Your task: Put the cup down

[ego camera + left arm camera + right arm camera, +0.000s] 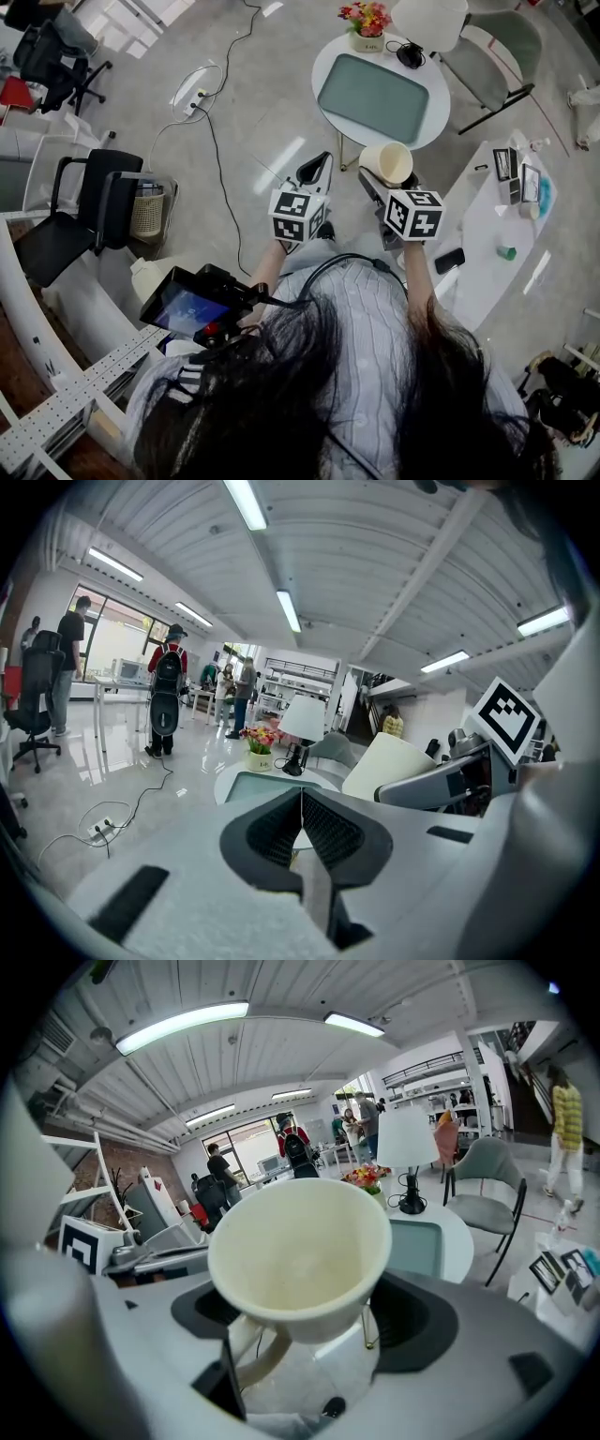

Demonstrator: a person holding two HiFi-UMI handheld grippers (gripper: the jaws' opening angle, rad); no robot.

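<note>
A cream cup [386,163] with a handle hangs in the air, and my right gripper [380,183] is shut on it. In the right gripper view the cup [300,1251] fills the space between the jaws of the right gripper [309,1314], its mouth facing the camera and its handle [251,1354] low on the left. My left gripper [314,173] is shut and holds nothing, just left of the cup. The left gripper view has that gripper [302,810] with its pads pressed together, and the cup [389,761] to the right. A round white table [328,56] with a green tray [380,94] stands ahead, beyond both grippers.
On the round table are a flower pot [367,23], a white lamp [431,23] and a black cable. A grey chair [497,56] stands behind it. A long white table [487,234] with a phone and devices is at right. Black chairs [94,202], a wastebasket [147,211] and a floor cable [220,159] lie left.
</note>
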